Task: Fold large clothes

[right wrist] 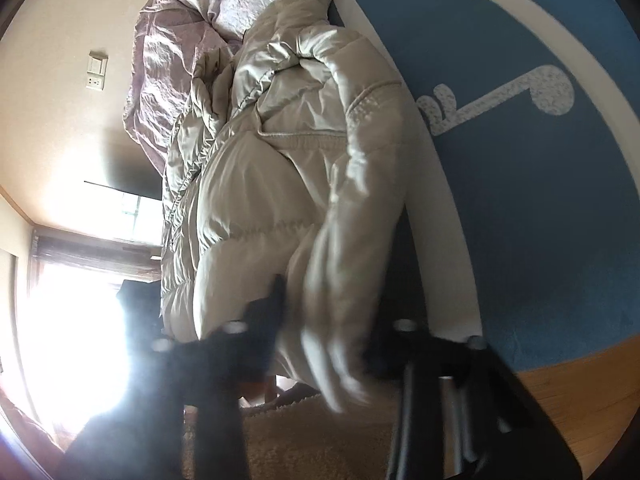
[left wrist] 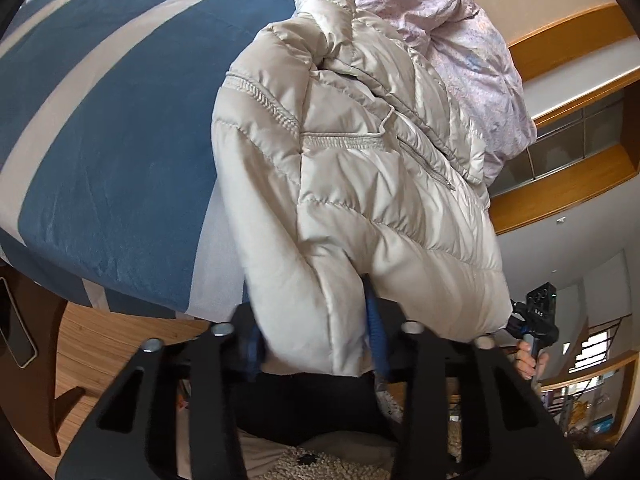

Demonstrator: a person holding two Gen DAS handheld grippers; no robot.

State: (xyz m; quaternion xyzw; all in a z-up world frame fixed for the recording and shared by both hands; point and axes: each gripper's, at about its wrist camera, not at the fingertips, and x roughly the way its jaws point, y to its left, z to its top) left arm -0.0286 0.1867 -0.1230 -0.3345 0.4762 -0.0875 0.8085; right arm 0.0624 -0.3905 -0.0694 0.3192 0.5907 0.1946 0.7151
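Observation:
A cream puffer jacket lies on a blue bed cover with white stripes, its lower end hanging over the bed's edge towards me. My left gripper is shut on that hanging end, with padded fabric filling the gap between its blue-padded fingers. In the right wrist view the same jacket runs up the middle of the picture. My right gripper is shut on a blurred fold of it, which bulges out between the dark fingers. A person's hand holds a handle at the jacket's right corner.
A crumpled lilac duvet lies past the jacket's collar, also. Wooden floor and a shaggy cream rug are below the bed's edge. Wooden shelves line the wall. A bright window glares at the left.

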